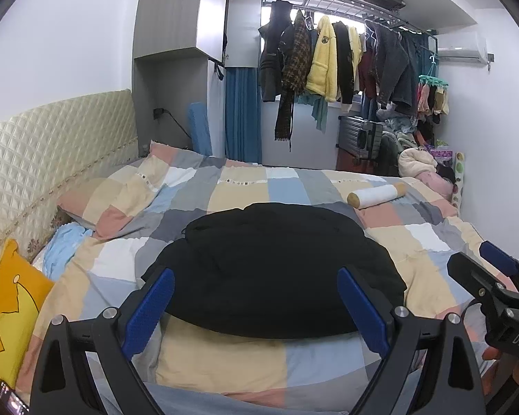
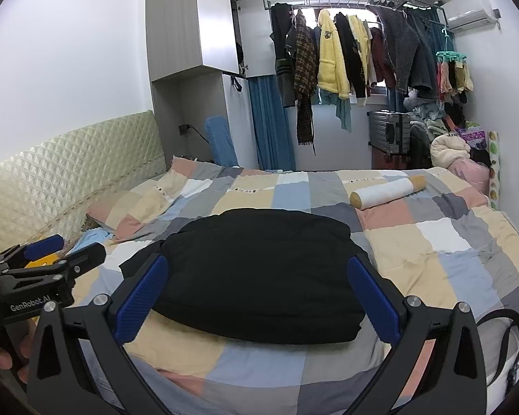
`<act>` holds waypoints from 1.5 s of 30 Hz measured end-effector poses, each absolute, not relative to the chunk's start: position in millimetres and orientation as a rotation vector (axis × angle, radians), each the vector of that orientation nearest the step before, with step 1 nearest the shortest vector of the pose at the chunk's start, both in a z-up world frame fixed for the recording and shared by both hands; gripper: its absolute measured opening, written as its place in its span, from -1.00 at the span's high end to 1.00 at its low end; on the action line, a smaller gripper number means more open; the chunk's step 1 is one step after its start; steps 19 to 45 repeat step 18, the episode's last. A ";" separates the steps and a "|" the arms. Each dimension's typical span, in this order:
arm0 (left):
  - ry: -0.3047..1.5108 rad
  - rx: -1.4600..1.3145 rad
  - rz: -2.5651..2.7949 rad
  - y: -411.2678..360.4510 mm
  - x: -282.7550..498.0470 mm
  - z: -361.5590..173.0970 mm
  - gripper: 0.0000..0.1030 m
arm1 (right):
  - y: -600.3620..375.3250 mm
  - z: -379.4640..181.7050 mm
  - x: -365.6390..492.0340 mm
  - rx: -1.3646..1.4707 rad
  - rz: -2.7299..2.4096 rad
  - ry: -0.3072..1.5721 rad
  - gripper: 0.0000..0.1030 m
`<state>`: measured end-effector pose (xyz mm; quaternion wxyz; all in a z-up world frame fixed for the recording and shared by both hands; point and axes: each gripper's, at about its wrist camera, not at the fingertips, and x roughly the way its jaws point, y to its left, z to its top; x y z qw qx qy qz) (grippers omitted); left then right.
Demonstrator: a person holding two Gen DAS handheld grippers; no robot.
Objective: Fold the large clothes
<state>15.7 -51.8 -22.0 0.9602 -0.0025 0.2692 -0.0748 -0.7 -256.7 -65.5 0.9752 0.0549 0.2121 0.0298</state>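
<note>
A black garment [image 1: 276, 266] lies folded into a thick bundle on the bed.

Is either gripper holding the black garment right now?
No: the left gripper and right gripper are both open, fingers spread wide, above the folded black garment lying on the patchwork bedspread.

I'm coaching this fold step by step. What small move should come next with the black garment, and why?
Probably tidy the loose flap: the black garment lies as a compact bundle on the patchwork quilt, both grippers open and off it, but cloth sticks out at its left edge. Lower the left gripper to tuck it in.
</note>
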 end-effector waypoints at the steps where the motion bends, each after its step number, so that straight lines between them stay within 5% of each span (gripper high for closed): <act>1: 0.546 -0.003 -0.153 -51.4 16.0 -22.1 -0.85 | -256.2 -65.9 0.1 0.111 0.060 0.430 -1.00; 45: 0.531 -0.013 -0.142 -48.2 10.6 -22.3 -0.86 | -251.7 -69.3 -4.6 0.098 0.073 0.418 -1.00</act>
